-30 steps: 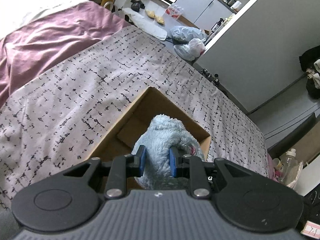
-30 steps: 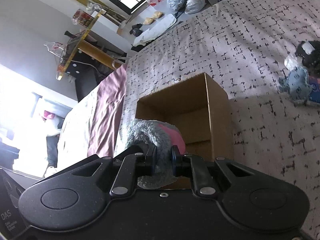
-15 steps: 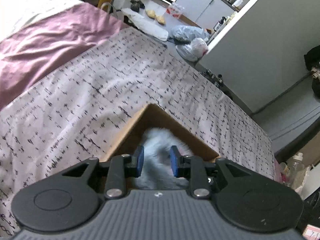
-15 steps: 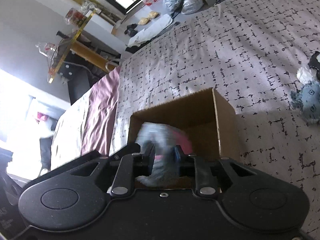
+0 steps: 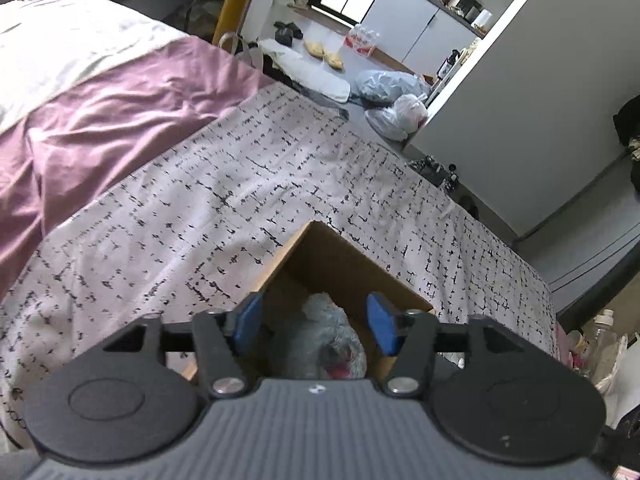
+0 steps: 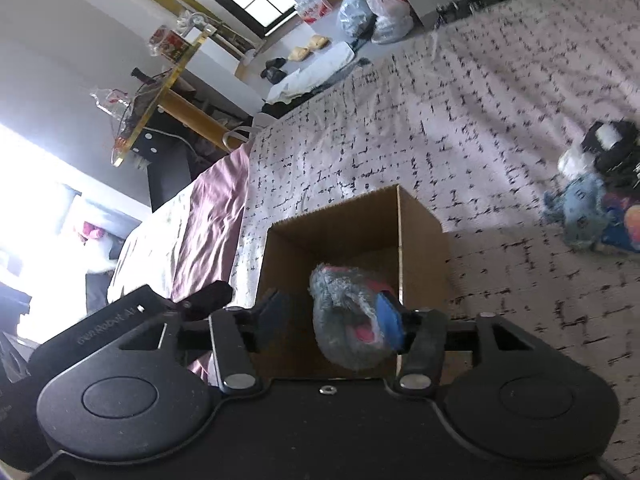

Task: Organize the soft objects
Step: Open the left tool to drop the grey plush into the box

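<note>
**A:** Where do your grippers sit against the box (image 5: 320, 264)?

**B:** Your left gripper (image 5: 316, 322) hangs just over the box's open top, jaws spread wide, nothing between the blue pads (image 5: 248, 320). Your right gripper (image 6: 332, 320) is over the same box (image 6: 352, 232), jaws also spread wide.

**A:** And the plush?

**B:** The grey plush (image 5: 324, 340) lies inside the box, down near its floor, with a pink patch showing on the side nearest you. In your left view it sits below and between the pads, touching neither. In your right view the plush (image 6: 348, 320) is blurred; it overlaps the right-hand pad (image 6: 388, 320), and you cannot tell whether they touch. The other pad is well apart from it.

**A:** What else is near the box?

**B:** The box stands on the patterned bedspread (image 5: 200, 200). To the right of the box in your right view, well apart from it, a small heap of toys (image 6: 592, 216) lies on that bedspread (image 6: 480, 120): a light blue one in front, something black and white behind it. Left of the box, a purple blanket (image 5: 100, 120) covers the bed. Beyond the box, off the bed's far end, plastic bags (image 5: 392, 96) sit on the floor.
</note>
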Action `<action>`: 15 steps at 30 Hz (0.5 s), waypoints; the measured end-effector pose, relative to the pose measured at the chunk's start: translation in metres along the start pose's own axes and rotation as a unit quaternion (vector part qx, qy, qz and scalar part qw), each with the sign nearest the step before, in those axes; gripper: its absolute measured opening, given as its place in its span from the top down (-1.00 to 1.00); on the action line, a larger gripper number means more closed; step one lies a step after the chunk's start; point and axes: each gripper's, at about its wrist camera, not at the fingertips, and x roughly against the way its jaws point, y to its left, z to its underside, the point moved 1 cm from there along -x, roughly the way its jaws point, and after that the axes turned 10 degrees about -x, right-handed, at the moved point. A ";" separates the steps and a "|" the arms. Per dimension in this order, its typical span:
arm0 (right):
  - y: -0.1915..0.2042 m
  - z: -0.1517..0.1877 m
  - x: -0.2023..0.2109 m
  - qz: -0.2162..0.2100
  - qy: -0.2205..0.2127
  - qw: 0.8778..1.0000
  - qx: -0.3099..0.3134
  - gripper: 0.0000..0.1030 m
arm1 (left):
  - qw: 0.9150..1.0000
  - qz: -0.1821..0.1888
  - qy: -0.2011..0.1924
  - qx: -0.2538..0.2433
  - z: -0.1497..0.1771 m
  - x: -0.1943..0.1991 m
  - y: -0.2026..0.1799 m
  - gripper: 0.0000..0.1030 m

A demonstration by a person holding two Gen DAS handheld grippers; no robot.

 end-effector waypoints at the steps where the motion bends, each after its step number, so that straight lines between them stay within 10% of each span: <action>1: -0.001 0.001 0.005 0.000 -0.002 1.000 0.005 -0.18 | 1.000 -0.002 -0.005 0.000 0.001 0.005 -0.001 -0.34; 15: -0.027 0.002 0.081 0.003 -0.036 0.996 0.079 -0.83 | 0.998 -0.039 -0.011 -0.041 0.022 0.060 -0.036 -0.64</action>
